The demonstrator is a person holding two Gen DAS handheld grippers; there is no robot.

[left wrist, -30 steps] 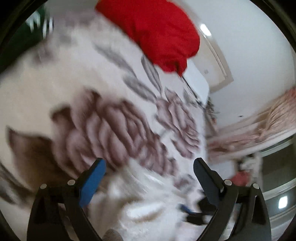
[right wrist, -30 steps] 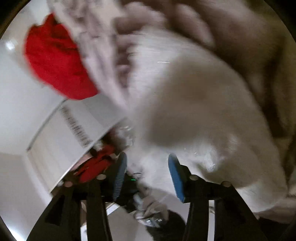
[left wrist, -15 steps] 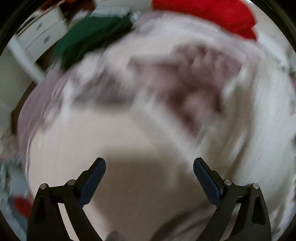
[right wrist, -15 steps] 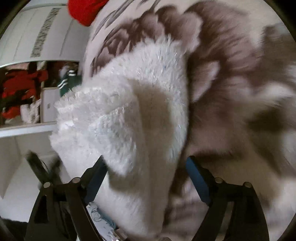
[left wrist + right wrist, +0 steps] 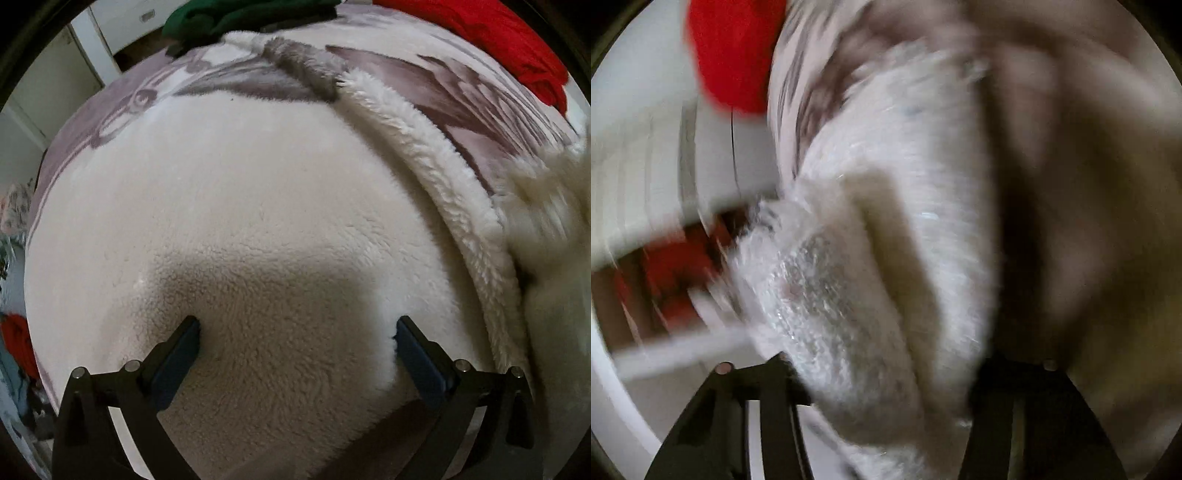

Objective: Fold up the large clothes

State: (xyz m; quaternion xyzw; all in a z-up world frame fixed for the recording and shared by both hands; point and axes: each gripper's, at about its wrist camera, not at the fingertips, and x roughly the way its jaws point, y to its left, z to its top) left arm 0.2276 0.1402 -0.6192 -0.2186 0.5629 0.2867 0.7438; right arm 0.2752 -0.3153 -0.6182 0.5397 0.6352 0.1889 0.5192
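Note:
A large white fleece garment with a furry white trim and a grey fur patch lies spread on a floral bedspread. My left gripper is open, its fingers pressed down into the fleece near its front edge. In the blurred right wrist view, my right gripper stands wide open around a bunched fluffy white part of the garment. Its right finger is hidden behind the cloth.
A red garment lies at the bed's far right and shows in the right wrist view. A dark green garment lies at the far edge. White drawers stand beyond the bed on the left.
My left gripper has swung from facing the bedspread and room down onto the white fleece. My right gripper has opened wider and keeps moving with the fluffy cloth between its fingers.

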